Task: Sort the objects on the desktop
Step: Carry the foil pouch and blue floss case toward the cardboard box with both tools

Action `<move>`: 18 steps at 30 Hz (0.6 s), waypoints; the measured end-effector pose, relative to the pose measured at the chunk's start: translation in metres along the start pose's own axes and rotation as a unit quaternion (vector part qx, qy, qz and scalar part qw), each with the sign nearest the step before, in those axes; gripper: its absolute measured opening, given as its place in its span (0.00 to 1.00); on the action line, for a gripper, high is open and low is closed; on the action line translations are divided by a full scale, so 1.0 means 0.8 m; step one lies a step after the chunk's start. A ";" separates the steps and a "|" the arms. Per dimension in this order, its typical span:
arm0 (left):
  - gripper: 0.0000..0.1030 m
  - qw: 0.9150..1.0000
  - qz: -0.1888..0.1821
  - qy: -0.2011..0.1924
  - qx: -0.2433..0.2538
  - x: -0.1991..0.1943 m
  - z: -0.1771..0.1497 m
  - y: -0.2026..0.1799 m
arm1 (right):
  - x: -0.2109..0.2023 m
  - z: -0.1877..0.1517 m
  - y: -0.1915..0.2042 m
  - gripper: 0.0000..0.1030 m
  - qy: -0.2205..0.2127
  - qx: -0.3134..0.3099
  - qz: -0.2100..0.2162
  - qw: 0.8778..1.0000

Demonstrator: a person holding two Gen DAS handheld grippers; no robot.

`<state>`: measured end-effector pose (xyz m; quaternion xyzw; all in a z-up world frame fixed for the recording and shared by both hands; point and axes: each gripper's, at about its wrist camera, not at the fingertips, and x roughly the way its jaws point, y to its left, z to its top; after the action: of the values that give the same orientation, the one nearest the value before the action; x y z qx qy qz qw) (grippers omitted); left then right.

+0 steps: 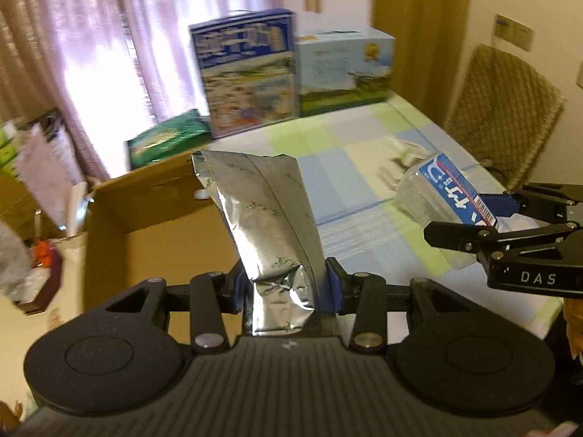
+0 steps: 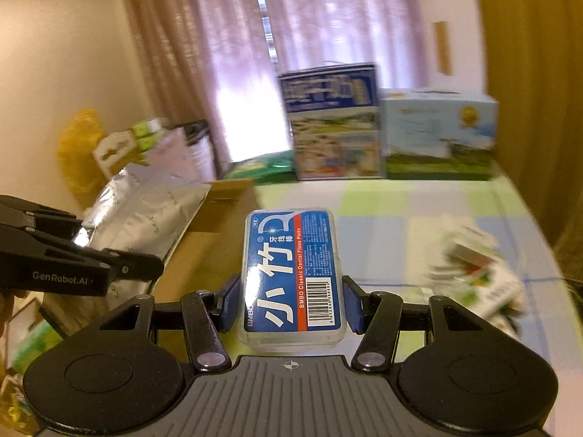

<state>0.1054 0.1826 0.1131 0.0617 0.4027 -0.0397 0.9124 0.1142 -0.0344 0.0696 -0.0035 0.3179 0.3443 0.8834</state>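
My left gripper [image 1: 288,287] is shut on a silver foil pouch [image 1: 262,215], held upright over the edge of an open cardboard box [image 1: 145,215]. The same pouch [image 2: 145,211] and the left gripper [image 2: 120,269] show at the left of the right wrist view. My right gripper [image 2: 291,306] is shut on a clear dental floss pick box with a blue label [image 2: 291,273], held above the table. That floss box [image 1: 448,196] and the right gripper [image 1: 506,215] appear at the right of the left wrist view.
A checked tablecloth [image 2: 382,240] covers the table. A blurred white packet [image 2: 477,273] lies on it to the right. Two printed cartons [image 2: 335,123] [image 2: 437,134] and a green pack [image 1: 164,138] stand at the far edge before the curtains. A wicker chair [image 1: 503,109] stands at right.
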 end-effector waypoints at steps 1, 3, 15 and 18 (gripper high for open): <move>0.36 1.000 0.006 0.001 -0.004 -0.004 -0.001 0.013 | 0.008 0.004 0.013 0.52 0.002 -0.004 0.006 1.000; 0.36 1.000 0.018 0.005 -0.008 -0.011 -0.007 0.040 | 0.024 0.011 0.039 0.52 0.007 -0.010 0.019 1.000; 0.36 0.998 0.039 0.029 -0.043 0.013 -0.037 0.160 | 0.137 0.026 0.142 0.52 0.050 -0.055 0.055 0.996; 0.36 0.998 0.035 0.031 -0.049 0.028 -0.037 0.176 | 0.158 0.022 0.150 0.52 0.059 -0.061 0.051 0.995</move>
<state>0.1162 0.3256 0.0882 0.0322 0.4300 0.0144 0.9021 0.1217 0.1380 0.0375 -0.0616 0.3474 0.4071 0.8425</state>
